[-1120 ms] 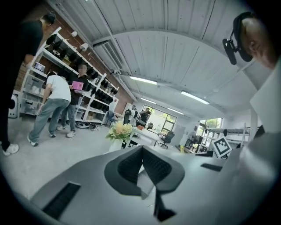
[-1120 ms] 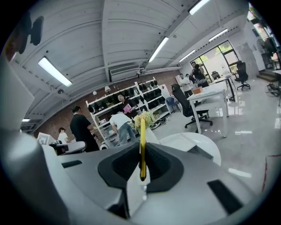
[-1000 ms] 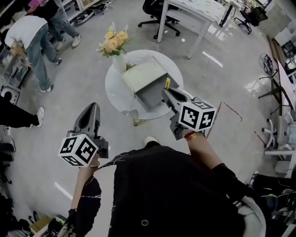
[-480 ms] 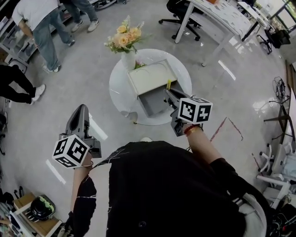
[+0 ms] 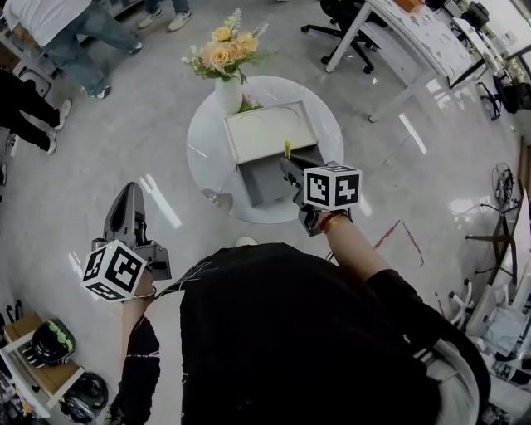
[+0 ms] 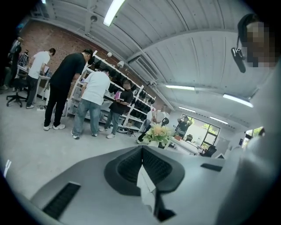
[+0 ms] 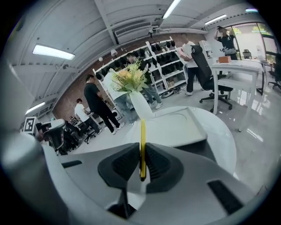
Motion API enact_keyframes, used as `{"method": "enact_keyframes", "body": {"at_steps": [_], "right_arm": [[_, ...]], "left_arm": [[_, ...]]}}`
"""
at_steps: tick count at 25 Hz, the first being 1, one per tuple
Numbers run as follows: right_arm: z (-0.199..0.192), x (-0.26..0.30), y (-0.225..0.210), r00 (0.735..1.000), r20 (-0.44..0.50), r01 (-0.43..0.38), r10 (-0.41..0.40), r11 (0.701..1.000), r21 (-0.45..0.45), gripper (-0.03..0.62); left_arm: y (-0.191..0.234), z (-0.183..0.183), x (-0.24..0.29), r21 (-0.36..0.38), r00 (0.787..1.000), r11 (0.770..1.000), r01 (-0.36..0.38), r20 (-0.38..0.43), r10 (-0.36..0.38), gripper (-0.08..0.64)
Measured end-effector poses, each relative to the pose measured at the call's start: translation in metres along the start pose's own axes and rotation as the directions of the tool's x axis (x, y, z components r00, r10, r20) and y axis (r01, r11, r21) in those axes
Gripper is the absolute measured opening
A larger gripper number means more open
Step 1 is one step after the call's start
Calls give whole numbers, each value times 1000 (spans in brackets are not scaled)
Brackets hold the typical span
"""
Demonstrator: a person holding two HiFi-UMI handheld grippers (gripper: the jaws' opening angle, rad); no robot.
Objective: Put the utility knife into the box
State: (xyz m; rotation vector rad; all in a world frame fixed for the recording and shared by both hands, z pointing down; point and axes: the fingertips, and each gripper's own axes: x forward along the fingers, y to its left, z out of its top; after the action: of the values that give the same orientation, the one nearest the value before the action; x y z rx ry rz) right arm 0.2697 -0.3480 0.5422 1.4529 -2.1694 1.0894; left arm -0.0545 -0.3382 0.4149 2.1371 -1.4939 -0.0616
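Observation:
A thin yellow utility knife (image 7: 142, 147) stands upright between the jaws of my right gripper (image 7: 142, 169), which is shut on it. In the head view the knife (image 5: 288, 149) sticks out over the open grey box (image 5: 270, 176) on the round white table (image 5: 207, 149), with the right gripper (image 5: 290, 170) above the box's right side. The box's pale lid (image 5: 265, 131) lies behind it and shows in the right gripper view as the lid (image 7: 180, 127). My left gripper (image 5: 129, 203) hangs over the floor left of the table. Its jaws (image 6: 142, 165) are shut and hold nothing.
A white vase of yellow flowers (image 5: 224, 62) stands at the table's far edge, also seen as flowers (image 7: 129, 81). People (image 6: 66, 94) stand by shelves at the left. A desk and an office chair (image 5: 365, 25) are beyond the table. Bare floor surrounds the table.
The table and box have shifted slightly left and nearer in the head view. My right gripper with the knife has come over the grey box. The left gripper has drifted left and lower.

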Motion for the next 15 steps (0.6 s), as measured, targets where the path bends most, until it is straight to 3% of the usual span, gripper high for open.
{"method": "enact_keyframes", "body": {"at_steps": [15], "right_arm": [[-34,44,-26,982,-188,-33,31,999,-9,46]], "left_arm": [[12,-12,-22,-36,993,992,-117,16,118,11]]}}
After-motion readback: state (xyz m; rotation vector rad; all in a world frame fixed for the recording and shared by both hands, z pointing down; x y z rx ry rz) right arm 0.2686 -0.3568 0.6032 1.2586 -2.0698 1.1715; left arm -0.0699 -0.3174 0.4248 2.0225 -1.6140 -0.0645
